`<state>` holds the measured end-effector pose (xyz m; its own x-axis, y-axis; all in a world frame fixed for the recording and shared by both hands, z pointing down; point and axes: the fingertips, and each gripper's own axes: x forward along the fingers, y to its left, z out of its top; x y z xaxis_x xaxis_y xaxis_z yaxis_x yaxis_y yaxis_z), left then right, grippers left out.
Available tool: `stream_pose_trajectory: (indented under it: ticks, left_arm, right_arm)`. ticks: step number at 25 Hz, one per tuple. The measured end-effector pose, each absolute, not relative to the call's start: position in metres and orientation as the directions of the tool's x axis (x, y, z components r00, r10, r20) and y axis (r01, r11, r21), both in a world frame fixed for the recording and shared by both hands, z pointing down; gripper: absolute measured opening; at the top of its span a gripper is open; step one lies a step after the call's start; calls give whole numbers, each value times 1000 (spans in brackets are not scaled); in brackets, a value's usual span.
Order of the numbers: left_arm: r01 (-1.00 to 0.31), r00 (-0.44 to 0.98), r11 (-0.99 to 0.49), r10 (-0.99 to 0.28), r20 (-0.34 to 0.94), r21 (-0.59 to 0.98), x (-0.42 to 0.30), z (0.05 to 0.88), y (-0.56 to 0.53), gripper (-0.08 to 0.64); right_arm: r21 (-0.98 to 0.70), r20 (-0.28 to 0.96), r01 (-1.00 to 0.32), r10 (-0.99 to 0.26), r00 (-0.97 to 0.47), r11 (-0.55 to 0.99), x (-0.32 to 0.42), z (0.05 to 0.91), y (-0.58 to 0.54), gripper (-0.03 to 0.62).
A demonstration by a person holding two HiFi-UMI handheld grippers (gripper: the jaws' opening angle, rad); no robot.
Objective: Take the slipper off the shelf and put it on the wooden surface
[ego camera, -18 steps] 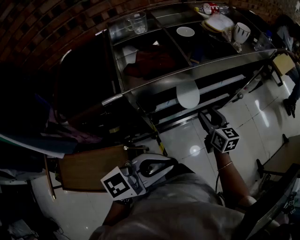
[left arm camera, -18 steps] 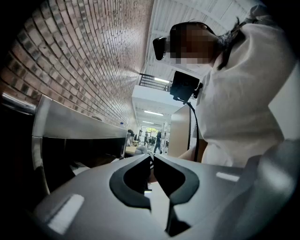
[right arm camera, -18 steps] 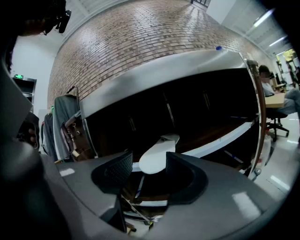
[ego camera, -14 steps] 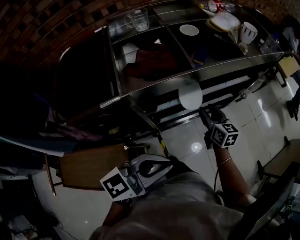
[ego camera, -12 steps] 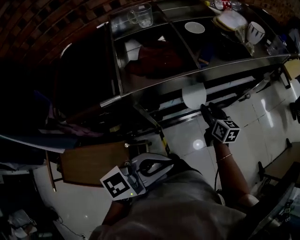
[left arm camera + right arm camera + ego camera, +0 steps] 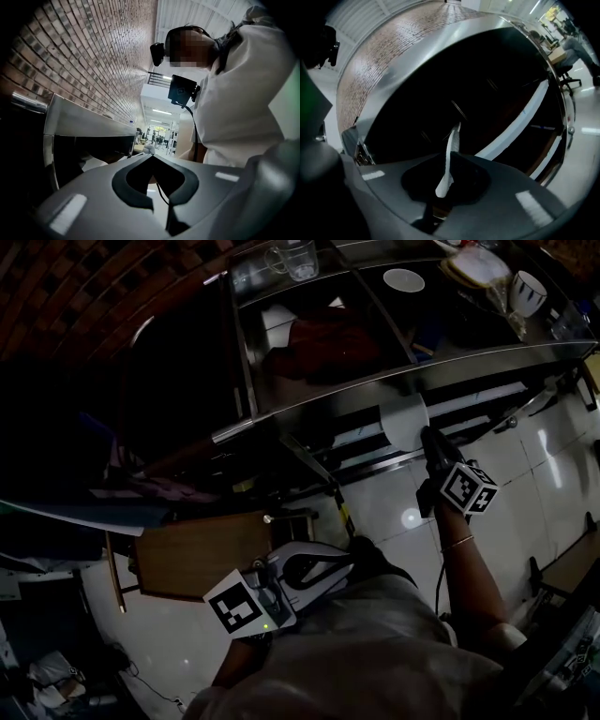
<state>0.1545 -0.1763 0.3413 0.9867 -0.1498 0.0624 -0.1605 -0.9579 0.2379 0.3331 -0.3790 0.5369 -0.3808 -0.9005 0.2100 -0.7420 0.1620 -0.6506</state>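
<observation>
The white slipper [image 6: 404,422] hangs in front of the metal shelf's [image 6: 309,395] lower rail, over the tiled floor. My right gripper [image 6: 427,439] is shut on its edge. In the right gripper view the slipper [image 6: 449,159] shows edge-on as a thin white strip pinched between the jaws of my right gripper [image 6: 452,153]. The wooden surface [image 6: 199,555] is a brown board at the lower left. Just to its right, close to the person's body, my left gripper [image 6: 345,563] is shut and holds nothing. Its jaws meet at the tip in the left gripper view [image 6: 151,156].
On the shelf top stand a glass mug [image 6: 295,259], a white plate [image 6: 403,279] and a striped cup [image 6: 527,292]. A dark red cloth [image 6: 323,343] lies in a shelf compartment. Glossy floor tiles [image 6: 398,502] lie between shelf and person. Clutter fills the dark left side.
The head view has shifted, so shelf and board sit further right. My right gripper has risen a little with the slipper, staying at the shelf's front. The left gripper has not moved.
</observation>
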Motion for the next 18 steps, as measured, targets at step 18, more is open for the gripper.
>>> stream_pose_trajectory:
  ticks: [18]
  left_arm:
    - [-31, 999, -974, -39, -31, 226, 33, 339, -53, -8]
  right_arm:
    - [-533, 217, -840, -942, -255, 105, 237, 459, -123, 29]
